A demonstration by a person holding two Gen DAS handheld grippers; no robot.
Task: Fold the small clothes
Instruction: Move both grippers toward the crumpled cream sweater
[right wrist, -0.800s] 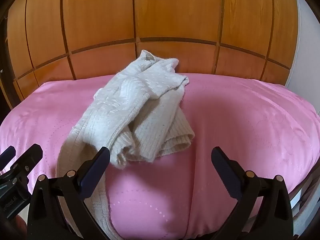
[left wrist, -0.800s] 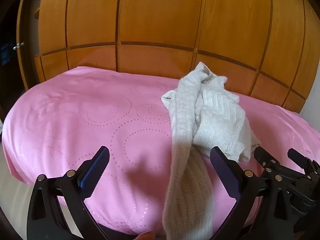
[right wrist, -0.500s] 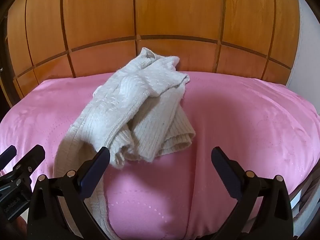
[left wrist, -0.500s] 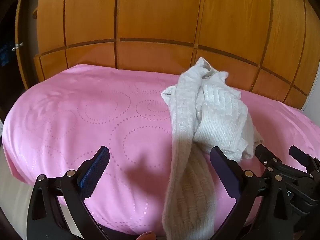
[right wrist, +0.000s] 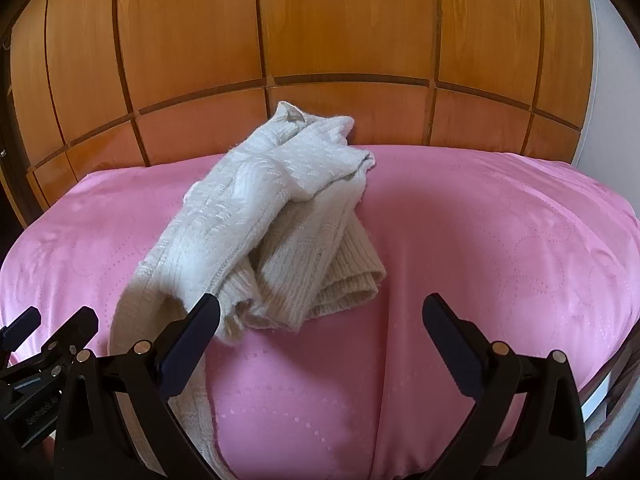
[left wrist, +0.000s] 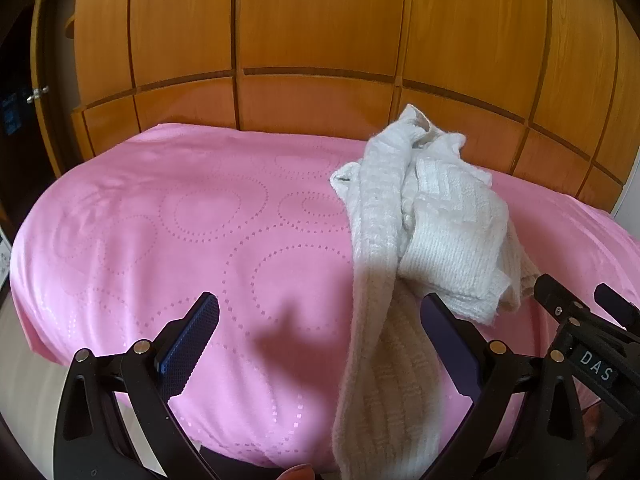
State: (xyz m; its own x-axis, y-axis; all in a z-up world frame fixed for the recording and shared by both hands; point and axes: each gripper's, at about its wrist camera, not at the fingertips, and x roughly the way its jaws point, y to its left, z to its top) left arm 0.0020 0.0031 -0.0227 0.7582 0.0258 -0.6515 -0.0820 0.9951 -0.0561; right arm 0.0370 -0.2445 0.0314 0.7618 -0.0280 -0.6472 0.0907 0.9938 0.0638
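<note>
We see one wooden panelled wardrobe (left wrist: 320,40) filling the background, its doors shut, so we cannot tell what it holds. In front of it lies one bed covered by a pink bedspread (left wrist: 160,220) patterned with dotted circles, and this is the only surface that carries anything. On it we count one cream knitted garment (right wrist: 260,216), crumpled in a heap toward the far edge near the wardrobe, with one long sleeve or leg trailing toward us and hanging over the near edge of the bed.

We count two grippers. The left gripper (left wrist: 320,328) hovers above the near edge, its jaws spread wide apart; the trailing knit strip passes between them without either pad pressing on it. The right gripper (right wrist: 320,328) is likewise wide apart, clamped on nothing, with its left finger just in front of the heap's lower edge. Each gripper shows at the margin of the other's view.
</note>
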